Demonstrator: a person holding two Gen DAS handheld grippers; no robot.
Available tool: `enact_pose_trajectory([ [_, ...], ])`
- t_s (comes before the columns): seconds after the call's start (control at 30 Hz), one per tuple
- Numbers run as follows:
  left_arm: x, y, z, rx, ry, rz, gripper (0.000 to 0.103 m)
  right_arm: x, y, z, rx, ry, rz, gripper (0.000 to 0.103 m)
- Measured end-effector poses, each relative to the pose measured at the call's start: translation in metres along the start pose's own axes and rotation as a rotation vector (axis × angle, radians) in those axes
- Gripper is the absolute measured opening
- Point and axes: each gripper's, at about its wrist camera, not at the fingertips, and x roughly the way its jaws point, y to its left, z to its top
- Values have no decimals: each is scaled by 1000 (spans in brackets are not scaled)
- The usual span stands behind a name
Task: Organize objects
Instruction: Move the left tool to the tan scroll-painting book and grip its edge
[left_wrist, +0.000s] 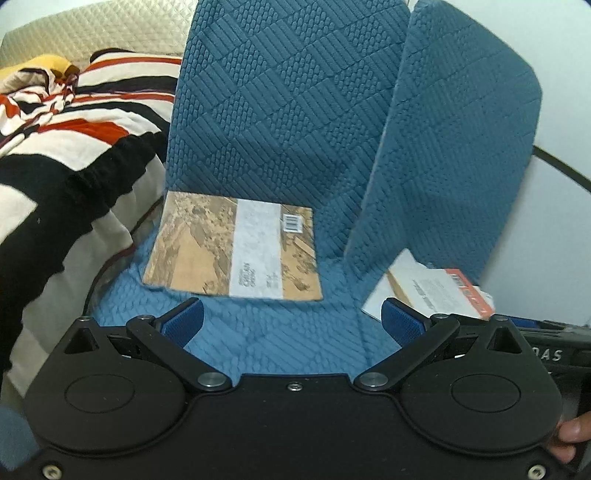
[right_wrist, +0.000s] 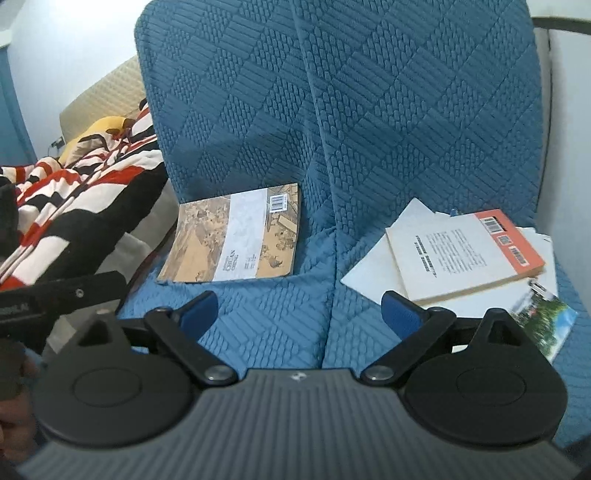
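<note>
Both grippers over the blue quilted sofa seat (right_wrist: 273, 325), pointing down and forward at the backrest cushions (right_wrist: 369, 110).

Left gripper (left_wrist: 291, 325): jaws spread wide, nothing between the blue pads (left_wrist: 184, 325), only seat fabric below. Not touching anything.

Right gripper (right_wrist: 299, 317): jaws wide apart too, empty. Its right finger sits just in front of the book pile, no contact that I can see.

Books:
- Tan landscape-format book (right_wrist: 236, 240) lies flat, back cover up, on the left seat cushion, its far edge against the backrest. White band across the cover, barcode at the far corner. In the left wrist view the same book (left_wrist: 236, 247) is straight ahead of the left gripper, near but apart.
- Loose pile on the right seat cushion: cream paperback with an orange strip (right_wrist: 465, 251) on top, barcodes on the strip, lying askew over white sheets or booklets (right_wrist: 369, 273). A glossy booklet with a green photo cover (right_wrist: 546, 314) pokes out at the near right, under the pile.

Left of the sofa: bed with a striped red, black and white blanket (left_wrist: 55, 140), something yellow (left_wrist: 51, 62) behind it, beige quilted headboard (left_wrist: 110, 29).

Fingertips of a hand (left_wrist: 572, 432) show at the left gripper's lower right edge.
</note>
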Motion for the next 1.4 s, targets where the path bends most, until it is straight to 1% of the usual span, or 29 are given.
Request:
enact_pose_trajectory([
  [0.13,29,7,4,-17,20,13,102,22,-6,9,-5,16,16,92],
  [0.23,48,12,6,-14,16,25,102,38,-10,14,-4,19,24,91],
  [0.3,62,15,8,-14,16,14,103,51,-12,18,-6,24,29,86],
  [0.4,80,19,13,-13,63,-1,103,72,-16,21,-12,32,26,85],
  [0.57,109,24,15,-1,72,-1,103,106,-20,27,-15,48,44,84],
  [0.67,126,31,19,-11,85,25,103,128,-19,30,-39,57,76,83],
  [0.73,138,36,22,-21,102,45,103,141,-14,31,-65,68,70,82],
  [0.83,157,46,25,-50,136,53,102,161,-7,32,-107,78,79,82],
  [0.9,171,53,25,-83,171,81,102,174,-5,33,-116,99,90,82],
  [0.97,184,60,26,-109,204,99,98,187,-6,34,-75,132,116,82],
  [1.03,193,65,26,-117,215,103,96,197,-7,35,-37,156,143,82],
  [1.07,195,67,26,-121,218,105,95,201,-6,35,-30,154,153,82],
  [1.13,201,72,24,-146,237,96,92,207,-3,35,-36,155,144,82],
  [1.2,208,80,23,-191,257,80,82,214,0,35,-45,165,148,82],
  [1.27,214,86,22,-232,270,72,76,219,2,36,-48,172,148,82],
  [1.33,219,89,21,-252,283,69,71,226,2,36,-45,176,151,81],
  [1.4,224,90,17,-267,304,68,66,234,-1,36,-36,189,165,74],
])
